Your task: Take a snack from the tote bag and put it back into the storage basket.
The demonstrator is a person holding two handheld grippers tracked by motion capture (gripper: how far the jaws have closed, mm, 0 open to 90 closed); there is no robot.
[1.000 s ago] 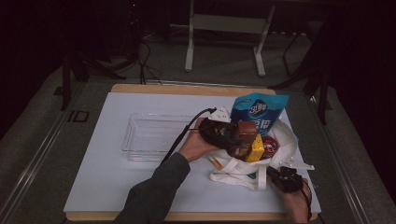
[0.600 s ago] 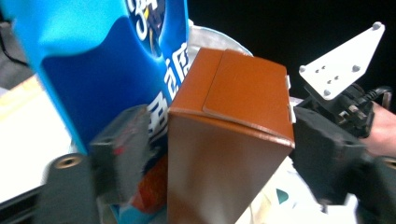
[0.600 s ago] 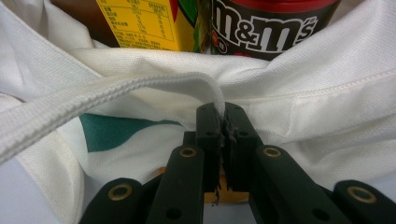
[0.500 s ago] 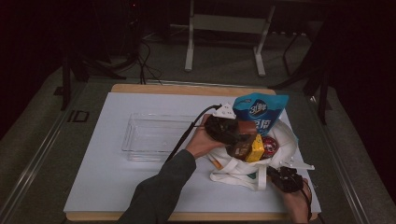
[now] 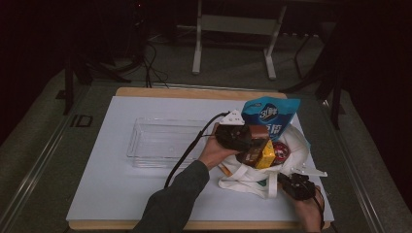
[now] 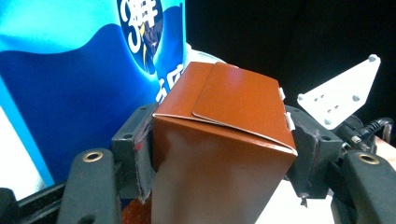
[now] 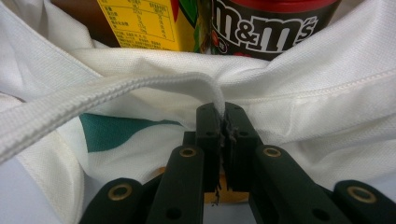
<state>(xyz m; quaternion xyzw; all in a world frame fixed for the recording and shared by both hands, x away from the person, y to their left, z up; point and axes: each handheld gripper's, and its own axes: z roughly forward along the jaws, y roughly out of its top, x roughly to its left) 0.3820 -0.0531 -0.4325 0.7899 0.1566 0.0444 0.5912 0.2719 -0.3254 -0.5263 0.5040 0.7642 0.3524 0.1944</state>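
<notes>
On a white table (image 5: 121,194) in a dark room, the brown box (image 6: 224,140), pinched squarely by the just-narrowed left gripper (image 6: 224,154), should be lifted straight up while the bag (image 7: 327,107) rim is held pinched by the right gripper (image 7: 222,122).

The left gripper (image 5: 248,138) has slid back a touch from the blue snack bag (image 5: 270,115), and its jaws have just been closing, so now the pads press both sides of the brown box (image 6: 224,140). That brown box, lying low beside the blue snack bag a second ago, now stands raised above the white tote bag (image 5: 252,177).
</notes>
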